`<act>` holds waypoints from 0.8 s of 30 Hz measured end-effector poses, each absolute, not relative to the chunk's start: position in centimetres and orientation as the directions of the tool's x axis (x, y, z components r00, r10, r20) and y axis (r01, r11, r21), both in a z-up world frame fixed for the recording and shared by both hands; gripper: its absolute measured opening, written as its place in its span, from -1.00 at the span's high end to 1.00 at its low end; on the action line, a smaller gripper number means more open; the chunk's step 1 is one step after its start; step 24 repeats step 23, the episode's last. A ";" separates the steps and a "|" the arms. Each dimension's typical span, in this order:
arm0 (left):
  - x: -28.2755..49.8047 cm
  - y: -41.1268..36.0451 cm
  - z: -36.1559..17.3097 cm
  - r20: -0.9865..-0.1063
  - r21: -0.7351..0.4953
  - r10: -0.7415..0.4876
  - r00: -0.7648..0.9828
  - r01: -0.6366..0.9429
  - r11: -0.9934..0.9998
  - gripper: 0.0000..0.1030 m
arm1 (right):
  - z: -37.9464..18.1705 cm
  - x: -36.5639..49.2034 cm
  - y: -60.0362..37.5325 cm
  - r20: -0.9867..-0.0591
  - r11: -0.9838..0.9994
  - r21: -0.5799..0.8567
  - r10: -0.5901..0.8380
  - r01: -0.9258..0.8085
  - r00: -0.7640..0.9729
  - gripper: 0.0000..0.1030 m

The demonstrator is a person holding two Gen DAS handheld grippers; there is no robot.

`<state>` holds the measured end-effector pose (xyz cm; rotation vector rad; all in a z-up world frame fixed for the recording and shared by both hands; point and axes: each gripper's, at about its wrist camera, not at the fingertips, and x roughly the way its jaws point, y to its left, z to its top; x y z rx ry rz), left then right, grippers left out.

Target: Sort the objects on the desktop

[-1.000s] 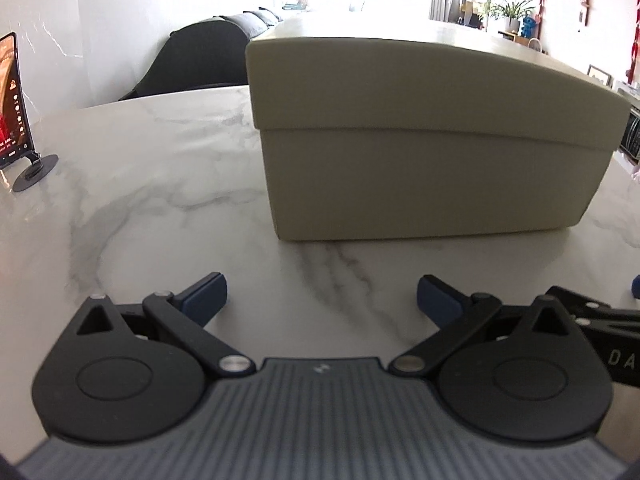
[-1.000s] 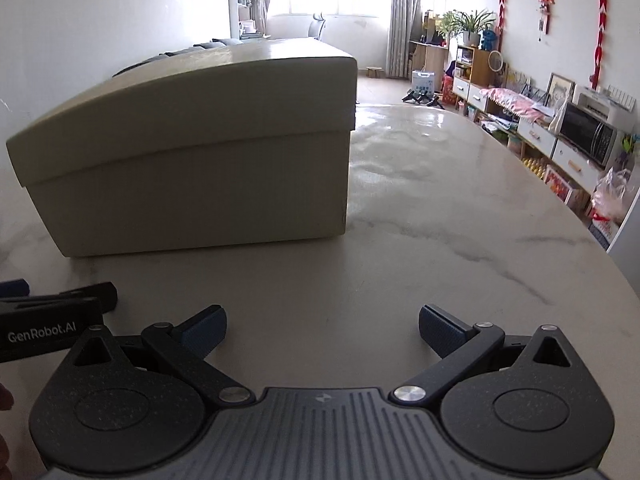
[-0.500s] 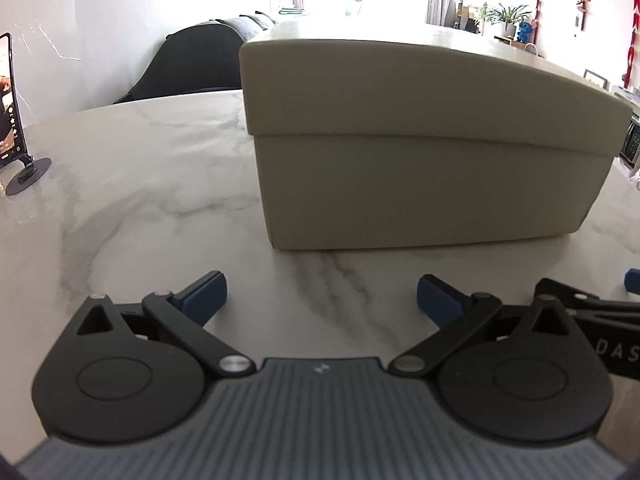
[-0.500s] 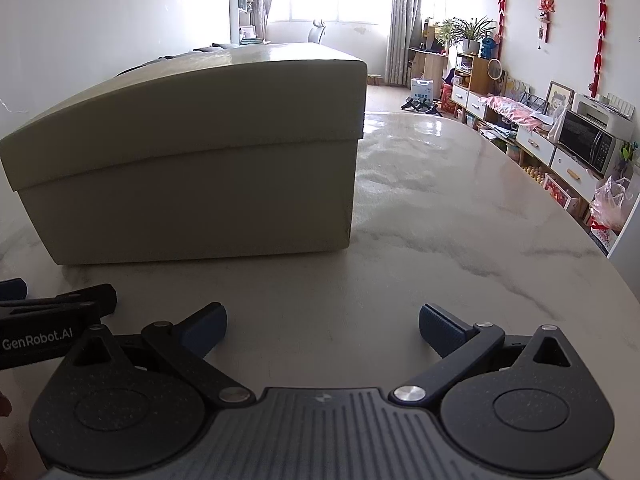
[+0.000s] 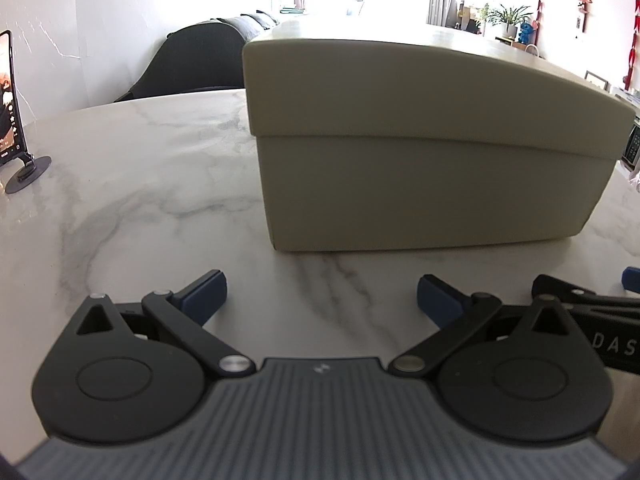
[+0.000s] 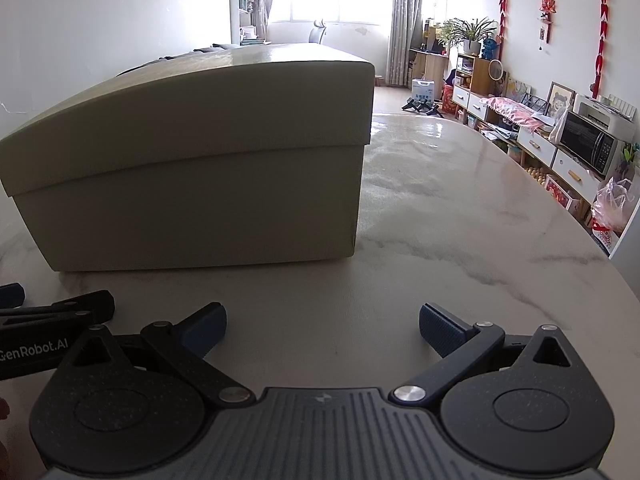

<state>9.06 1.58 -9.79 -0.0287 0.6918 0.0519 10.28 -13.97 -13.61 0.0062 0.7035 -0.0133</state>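
A cream lidded box point(image 5: 424, 136) stands on the white marble table point(image 5: 132, 176), its lid closed. In the right wrist view the same box point(image 6: 200, 168) fills the left half. My left gripper point(image 5: 322, 292) hovers low over the table just in front of the box's near left corner, open, nothing between its blue pads. My right gripper point(image 6: 322, 326) is open too, in front of the box's near right corner. Each gripper shows at the edge of the other's view: the right one point(image 5: 592, 312) at far right, the left one point(image 6: 52, 320) at far left.
A phone on a round black stand point(image 5: 16, 136) sits at the table's left edge. A dark chair point(image 5: 192, 64) stands behind the table. Shelves, a microwave point(image 6: 588, 144) and plants line the right wall. The table's right edge point(image 6: 560, 216) curves away.
Both grippers have edged closer to the box, which looks larger now. In the left wrist view the phone stand has slid toward the left edge. Both jaws stay open.
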 end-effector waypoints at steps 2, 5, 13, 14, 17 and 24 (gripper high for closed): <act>9.1 1.6 -9.8 -0.638 -0.009 0.038 0.769 -0.057 0.998 -1.00 | -13.5 10.3 -14.0 -0.647 1.000 0.001 -0.010 0.014 0.762 -1.00; 9.2 1.6 -9.8 -0.638 -0.009 0.038 0.769 -0.057 0.998 -1.00 | -13.6 10.3 -13.9 -0.647 1.000 0.001 -0.010 0.014 0.762 -1.00; 9.4 1.6 -9.8 -0.638 -0.010 0.037 0.769 -0.057 0.998 -1.00 | -13.5 10.2 -13.9 -0.647 1.000 0.001 -0.010 0.014 0.762 -1.00; 9.4 1.6 -9.8 -0.638 -0.010 0.037 0.769 -0.057 0.998 -1.00 | -13.5 10.2 -13.9 -0.647 1.000 0.001 -0.010 0.014 0.762 -1.00; 9.4 1.7 -9.9 -0.638 -0.010 0.037 0.769 -0.056 0.998 -1.00 | -13.5 10.2 -13.9 -0.647 1.000 0.001 -0.010 0.014 0.762 -1.00; 9.6 1.8 -9.9 -0.638 -0.011 0.036 0.769 -0.056 0.998 -1.00 | -13.6 10.2 -13.8 -0.647 1.000 0.001 -0.010 0.014 0.762 -1.00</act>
